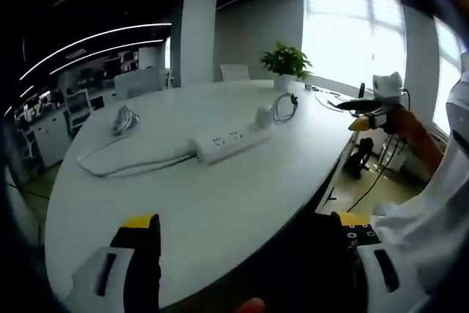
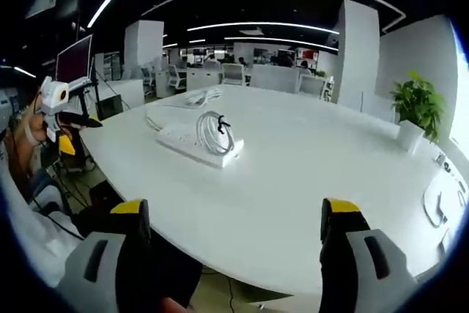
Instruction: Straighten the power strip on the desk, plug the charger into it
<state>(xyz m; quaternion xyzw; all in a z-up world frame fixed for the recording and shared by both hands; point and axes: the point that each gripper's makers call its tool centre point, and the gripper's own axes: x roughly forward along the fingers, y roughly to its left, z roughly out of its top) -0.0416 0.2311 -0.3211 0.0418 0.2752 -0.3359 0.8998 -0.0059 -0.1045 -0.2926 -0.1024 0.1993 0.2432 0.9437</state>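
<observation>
On the wide white counter (image 1: 220,210) the power strip (image 1: 229,142) lies askew, a light, stiff, smooth bar best pinched across its narrow sides, the small charger (image 1: 261,117) with coiled cable beside it, both claws (image 1: 245,243) (image 2: 238,229) spread empty.

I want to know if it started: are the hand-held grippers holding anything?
No. The left hand-held gripper and right hand-held gripper are open, with the power strip untouched.
</observation>
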